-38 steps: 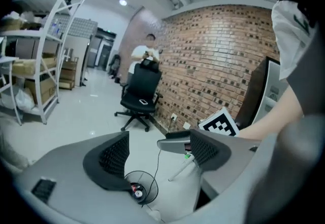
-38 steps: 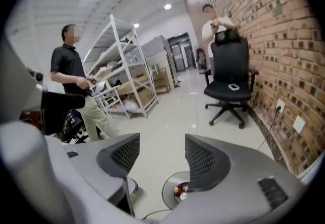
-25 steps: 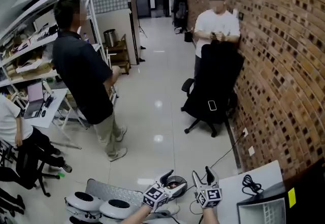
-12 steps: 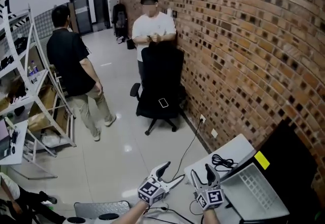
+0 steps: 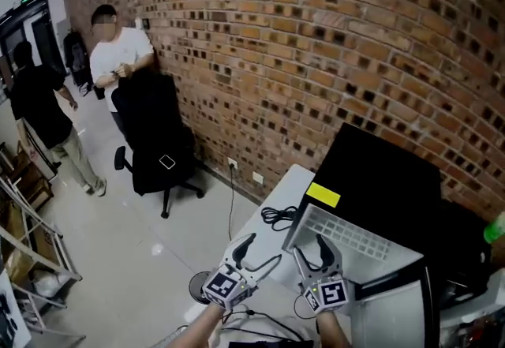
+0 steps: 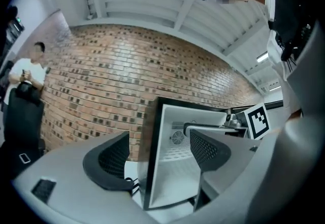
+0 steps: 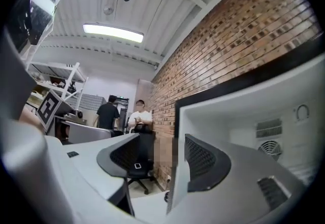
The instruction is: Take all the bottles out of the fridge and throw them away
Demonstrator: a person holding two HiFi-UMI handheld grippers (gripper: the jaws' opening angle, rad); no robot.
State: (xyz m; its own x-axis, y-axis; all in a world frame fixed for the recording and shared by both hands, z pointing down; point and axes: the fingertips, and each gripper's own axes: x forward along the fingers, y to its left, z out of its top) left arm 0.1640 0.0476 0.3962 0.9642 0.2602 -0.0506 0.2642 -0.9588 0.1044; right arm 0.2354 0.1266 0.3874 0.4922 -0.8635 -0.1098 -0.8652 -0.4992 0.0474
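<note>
While your left tool (image 5: 260,250) and right tool (image 5: 312,249) stand apart and empty, the open fridge (image 5: 385,181) lies ahead, rightward, nearer your right tool.

My left gripper (image 5: 263,250) and right gripper (image 5: 312,247) sit side by side at bottom centre. Just ahead, right of centre, the fridge (image 5: 387,181) stands on the table (image 5: 264,237), with a cable (image 5: 278,217) lying at its left. In the upper left, a chair (image 5: 154,145) stands against the brick wall (image 5: 316,39), a person (image 5: 118,54) behind it
</note>
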